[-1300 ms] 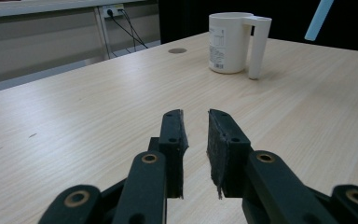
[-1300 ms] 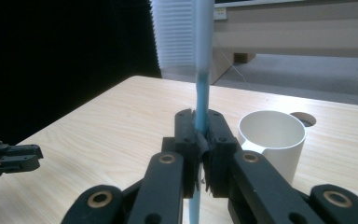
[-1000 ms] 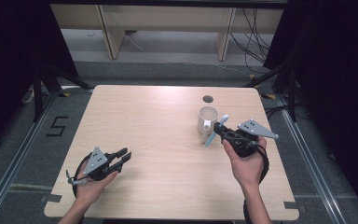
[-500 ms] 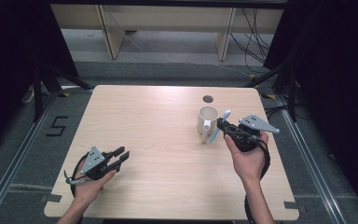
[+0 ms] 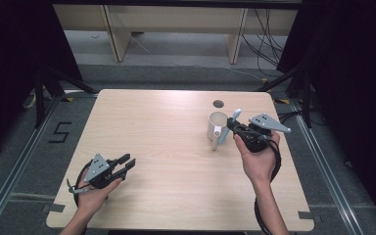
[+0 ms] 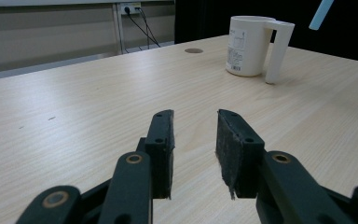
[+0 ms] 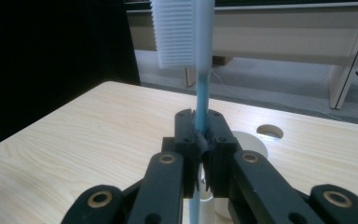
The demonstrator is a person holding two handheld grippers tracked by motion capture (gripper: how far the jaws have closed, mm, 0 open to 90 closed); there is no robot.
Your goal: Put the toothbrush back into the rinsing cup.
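On pale wooden worktop [image 5: 176, 147], keeping right gripper [image 7: 200, 135] clamping blue toothbrush [image 7: 200, 70] upright, steering slowly above white mug [image 5: 217, 126]; left gripper [image 6: 193, 149] parting fingers [image 6: 161, 144], gripping nothing.

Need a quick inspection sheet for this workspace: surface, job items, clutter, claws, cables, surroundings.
Surface: light wooden table, round hole near far edge.
Job's things: white mug upright; blue toothbrush beside it, clamped, bristle head up.
Clutter: nothing seen.
Claws: right claw shut on toothbrush; left claw open, nothing between jaws, jaws just opening further.
Cables: black cable loops by right wrist; wires on floor behind.
Surroundings: wooden furniture legs, black curtains at sides.
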